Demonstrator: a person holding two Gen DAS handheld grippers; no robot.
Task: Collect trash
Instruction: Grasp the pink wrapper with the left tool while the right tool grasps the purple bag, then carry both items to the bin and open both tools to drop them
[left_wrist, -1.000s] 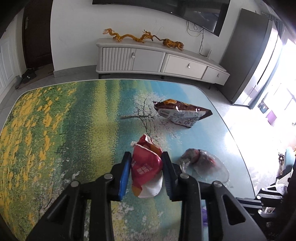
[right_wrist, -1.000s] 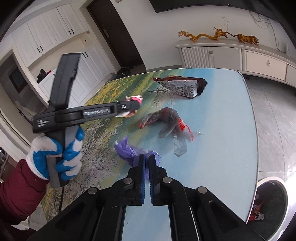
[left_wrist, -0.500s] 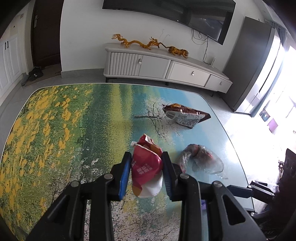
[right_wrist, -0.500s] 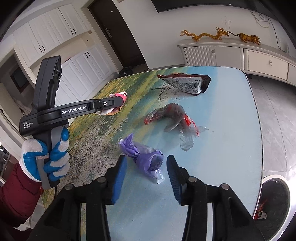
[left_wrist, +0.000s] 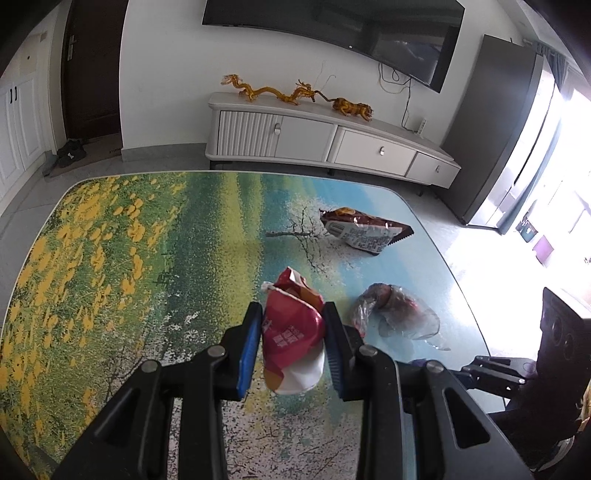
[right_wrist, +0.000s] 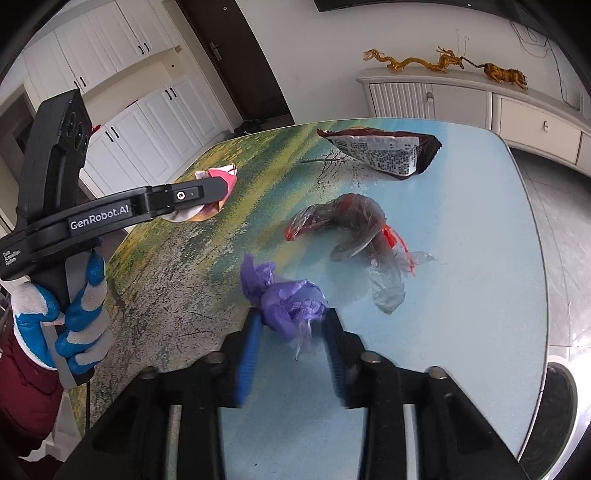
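Currently the left gripper (left_wrist: 291, 343) is clamping the red snack wrapper (left_wrist: 291, 332) above the table (left_wrist: 110, 258), while the right gripper (right_wrist: 291, 343), jaws just closing, is straddling the purple bag (right_wrist: 288, 299) on the tabletop, so the next move calls for pinching it firmly before lifting.

TV (left_wrist: 369, 29), cabinet (left_wrist: 314, 138) w/ dragon figurines (left_wrist: 273, 90)

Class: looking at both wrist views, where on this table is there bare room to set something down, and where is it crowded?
Bare: the yellow-flowered side of the table, left of the red wrapper. Crowded: the blue side, with the brown packet, clear bag and purple bag.
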